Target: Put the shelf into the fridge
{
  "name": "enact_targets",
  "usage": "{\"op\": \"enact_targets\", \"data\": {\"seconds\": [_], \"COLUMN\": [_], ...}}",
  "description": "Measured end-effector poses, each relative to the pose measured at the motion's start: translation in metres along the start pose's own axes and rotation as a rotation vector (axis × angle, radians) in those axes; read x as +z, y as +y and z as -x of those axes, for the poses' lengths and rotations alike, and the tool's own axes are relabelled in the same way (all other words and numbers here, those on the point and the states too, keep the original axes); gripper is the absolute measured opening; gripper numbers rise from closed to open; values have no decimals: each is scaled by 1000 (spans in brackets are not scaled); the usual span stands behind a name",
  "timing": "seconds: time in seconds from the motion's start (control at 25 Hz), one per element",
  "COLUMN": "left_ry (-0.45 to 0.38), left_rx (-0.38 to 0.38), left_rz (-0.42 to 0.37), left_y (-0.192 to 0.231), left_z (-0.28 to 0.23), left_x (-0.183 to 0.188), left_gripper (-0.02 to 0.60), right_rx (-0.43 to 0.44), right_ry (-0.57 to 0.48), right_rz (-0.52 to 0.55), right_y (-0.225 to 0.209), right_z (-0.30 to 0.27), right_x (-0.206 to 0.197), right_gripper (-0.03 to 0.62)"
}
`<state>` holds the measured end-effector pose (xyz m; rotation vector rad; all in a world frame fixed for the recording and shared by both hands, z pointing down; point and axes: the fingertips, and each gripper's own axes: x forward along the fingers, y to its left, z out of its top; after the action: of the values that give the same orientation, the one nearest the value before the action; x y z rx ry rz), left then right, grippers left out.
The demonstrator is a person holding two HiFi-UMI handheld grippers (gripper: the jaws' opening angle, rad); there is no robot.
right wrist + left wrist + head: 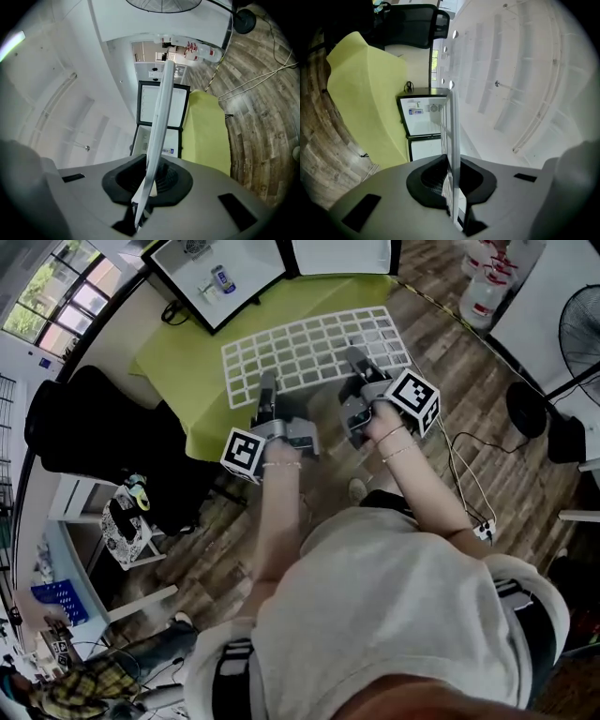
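The white wire shelf (314,348) lies level over the green-covered desk (173,381), its far edge towards the fridge (220,277); the left hand-held gripper (268,395) and right hand-held gripper (359,367) are each closed on its near edge, left and right. It looks light, stiff and thin-barred, probably slippery; grips spread along the rim should keep it from twisting.

A lab-like workroom: wood-plank floor (469,362), black mesh office chair (84,437), black pedestal fan (581,334), loose white cables (464,474), blue plastic crate (56,601), large clear water bottles (483,292).
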<state>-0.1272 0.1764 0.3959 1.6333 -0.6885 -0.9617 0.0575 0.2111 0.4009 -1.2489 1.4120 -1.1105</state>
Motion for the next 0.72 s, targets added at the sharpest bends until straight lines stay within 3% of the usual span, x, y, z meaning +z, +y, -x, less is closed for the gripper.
{"op": "enact_targets", "data": {"seconds": [0.36, 0.72], "left_ry": [-16, -32], "left_rx": [16, 39], "left_rz": [34, 20], "left_y": [24, 35], "left_z": [-73, -100], "left_x": [-24, -22], "left_gripper": [29, 29], "right_rx": [-14, -25], "right_ry": [-24, -5], "right_rz": [-17, -63], "right_y": [-20, -37], "right_z": [-52, -82], "right_x": [60, 72], "right_gripper": [32, 29]}}
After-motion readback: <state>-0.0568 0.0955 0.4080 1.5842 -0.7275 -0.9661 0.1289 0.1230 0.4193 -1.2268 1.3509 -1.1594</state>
